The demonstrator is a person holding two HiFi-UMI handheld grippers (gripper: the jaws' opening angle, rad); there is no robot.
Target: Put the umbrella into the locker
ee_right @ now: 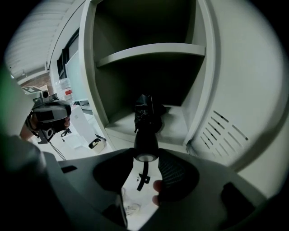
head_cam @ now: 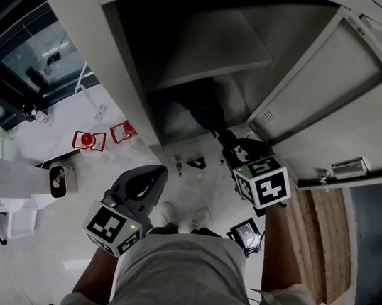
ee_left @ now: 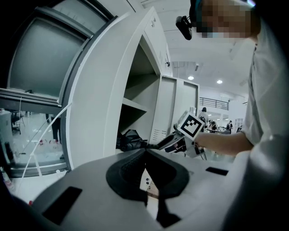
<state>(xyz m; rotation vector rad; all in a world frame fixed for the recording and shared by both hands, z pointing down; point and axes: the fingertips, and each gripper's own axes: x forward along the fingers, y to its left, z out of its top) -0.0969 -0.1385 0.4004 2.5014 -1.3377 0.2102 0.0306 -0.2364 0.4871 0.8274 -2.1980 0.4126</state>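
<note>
The black folded umbrella (head_cam: 207, 118) lies with its canopy end inside the lower compartment of the open grey locker (head_cam: 213, 58). Its round handle points back out toward me. My right gripper (head_cam: 226, 141) is shut on that handle, just in front of the locker's sill. In the right gripper view the umbrella (ee_right: 144, 115) runs away from the right gripper (ee_right: 145, 152) onto the compartment floor, and its wrist strap hangs below the handle. My left gripper (head_cam: 150, 176) hangs low by my waist, shut and holding nothing. From the left gripper (ee_left: 145, 153) I see the umbrella (ee_left: 131, 140) and the right gripper (ee_left: 159, 145).
The locker door (head_cam: 347, 122) stands swung open at the right. A shelf (ee_right: 153, 50) divides the locker above the umbrella. Two red items (head_cam: 88, 141) and a white box (head_cam: 7, 180) lie on the floor at the left. A small black device (head_cam: 246, 234) sits near my feet.
</note>
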